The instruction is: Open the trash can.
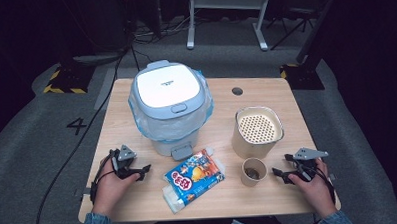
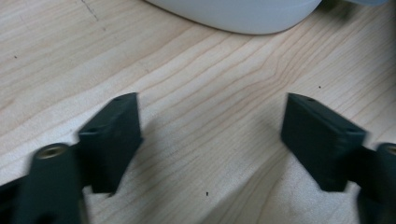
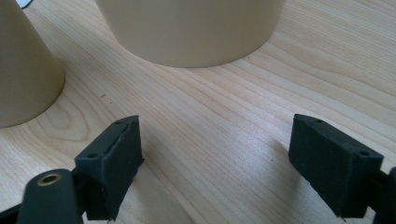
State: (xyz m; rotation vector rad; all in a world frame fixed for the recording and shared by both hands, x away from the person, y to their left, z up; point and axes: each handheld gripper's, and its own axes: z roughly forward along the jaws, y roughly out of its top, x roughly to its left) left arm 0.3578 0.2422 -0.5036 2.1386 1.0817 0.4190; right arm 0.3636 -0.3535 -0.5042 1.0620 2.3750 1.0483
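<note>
The wooden table [image 1: 136, 101] carries everything, and the biggest thing on it is the lidded bin [image 1: 169, 105] with a blue bag liner, standing at the back left; its lid is shut, so anything meant for it could be pushed against a closed top unless the pedal at its foot is pressed first. To its right stands the beige canister [image 1: 257, 131] with a perforated insert, tall enough to tip if an arm brushes it. In front of the bin lies the snack packet [image 1: 194, 178], flat and slippery-looking, likely to slide away or crumple if pinched at one edge. Just beside the canister sits the small paper cup [image 1: 253, 171] with something dark inside; it looks light, and a clumsy squeeze could crush it or spill the contents. The left gripper [image 1: 143, 171] rests near the packet, the right gripper [image 1: 280, 174] near the cup, both with jaws spread and nothing between them.
</note>
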